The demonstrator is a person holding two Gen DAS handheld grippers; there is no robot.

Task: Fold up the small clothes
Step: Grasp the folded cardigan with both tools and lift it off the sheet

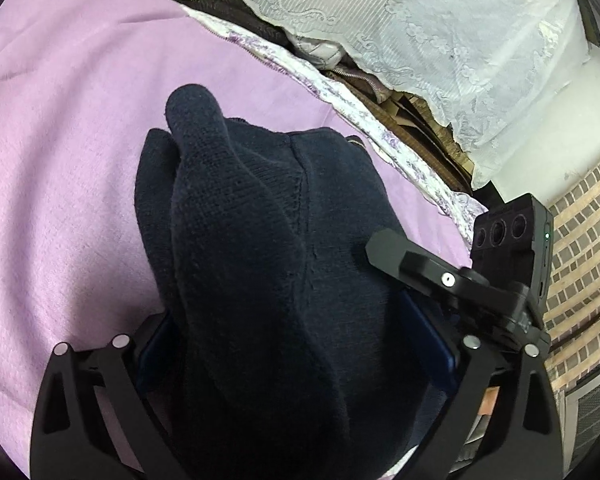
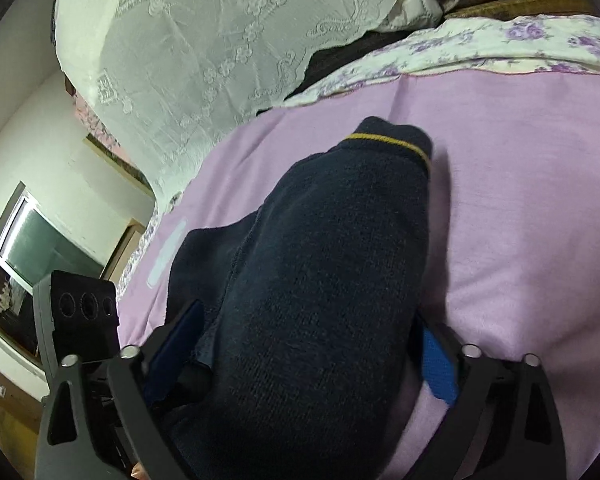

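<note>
Here, in the left wrist view, the left gripper (image 1: 300,344) has its blue-padded fingers (image 1: 160,352) closed around a thick bunch of the navy knit garment (image 1: 260,220), which fills the frame's centre above the lilac blanket (image 1: 60,140). In the right wrist view, the right gripper (image 2: 300,364) likewise pinches the knit, a mustard-striped cuff (image 2: 392,142) drooping at upper centre. The fold looks mid-carry; next likely calls for lowering both ends together flat. White lace (image 2: 220,40) hangs upper left.
</note>
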